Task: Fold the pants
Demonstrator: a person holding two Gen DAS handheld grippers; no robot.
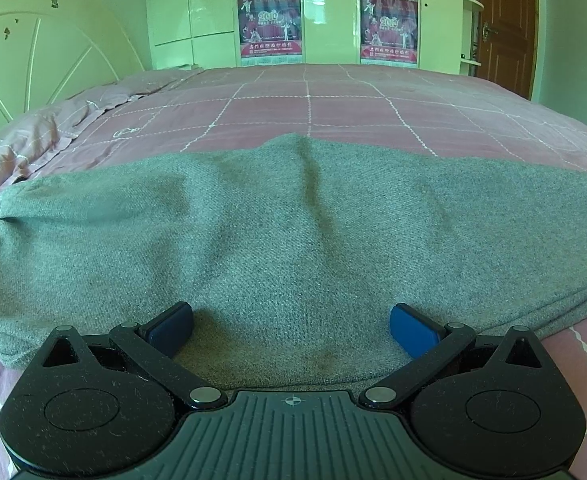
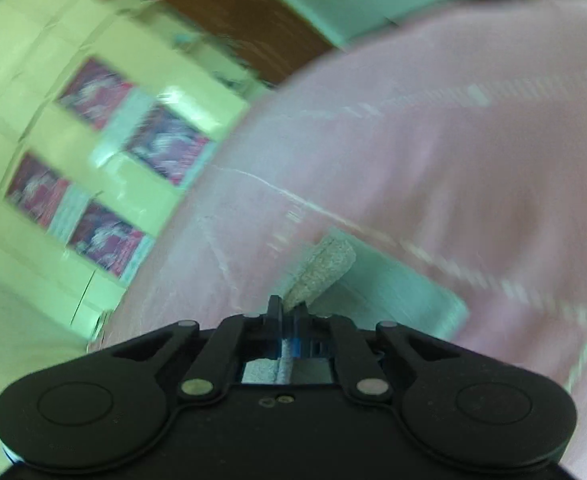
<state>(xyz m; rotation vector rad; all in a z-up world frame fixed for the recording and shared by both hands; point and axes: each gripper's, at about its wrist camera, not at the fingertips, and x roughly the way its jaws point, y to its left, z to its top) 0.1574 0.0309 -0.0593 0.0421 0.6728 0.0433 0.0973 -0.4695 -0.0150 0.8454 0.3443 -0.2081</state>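
Left wrist view, left gripper (image 1: 291, 322) fingers spread over grey pants (image 1: 293, 216) on pink bedspread (image 1: 333, 108), right gripper (image 2: 287, 312) pinching a pants edge.

pink checked bedspread (image 1: 333, 104), headboard (image 1: 33, 60), wardrobe (image 1: 197, 12), door (image 1: 505, 20)

Grey pants spread flat on the bed

The pants (image 1: 293, 220) are grey woven cloth, lying across the pink checked bed (image 1: 333, 96) with soft creases running through the middle. In the blurred right wrist view, a narrow doubled edge of the cloth (image 2: 321, 268) stands lifted above the bed.
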